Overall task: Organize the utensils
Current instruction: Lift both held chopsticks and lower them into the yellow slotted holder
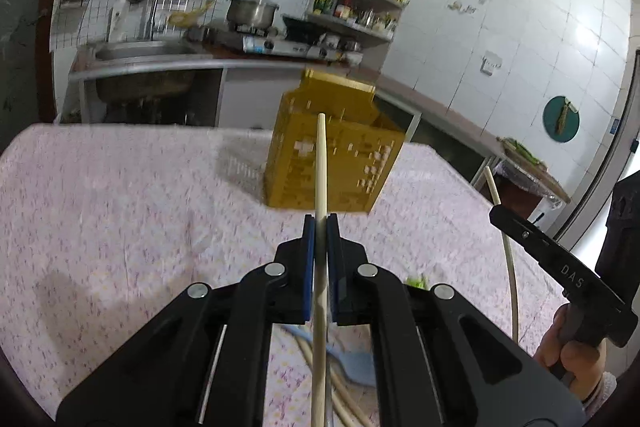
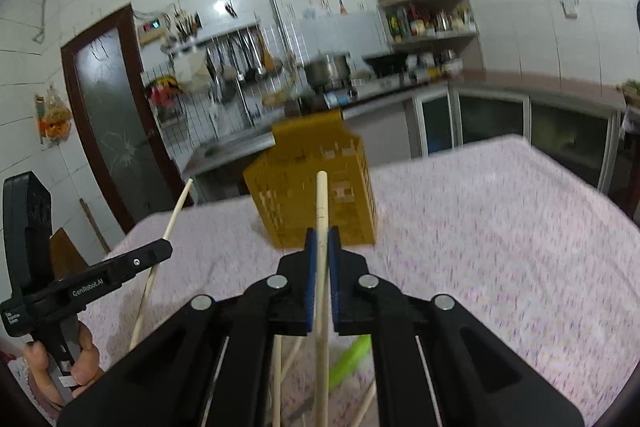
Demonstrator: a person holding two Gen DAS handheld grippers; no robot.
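Two chopsticks are in the air above a kitchen table, one in each hand-held gripper. The left gripper (image 1: 319,223) is clenched on a pale wooden chopstick (image 1: 321,163), its tip pointing toward a yellow perforated utensil holder (image 1: 340,163) that stands upright on the pink floral tablecloth (image 1: 120,207). The right gripper (image 2: 322,235) pinches a second chopstick (image 2: 321,199) in the same manner, aimed at the same holder (image 2: 316,195) from the other side. Each wrist view catches the opposite gripper at its edge, with a hand (image 2: 60,367) wrapped round the handle.

The sorting appears to be at an early stage: nothing can be seen standing up out of the holder, though blur leaves its inside unclear. More chopsticks (image 2: 288,359) lie loose on the cloth beneath the grippers, beside a green utensil (image 2: 352,355) and, in the left view, what may be a blue one (image 1: 352,363). Both held sticks have yet to be dropped in.
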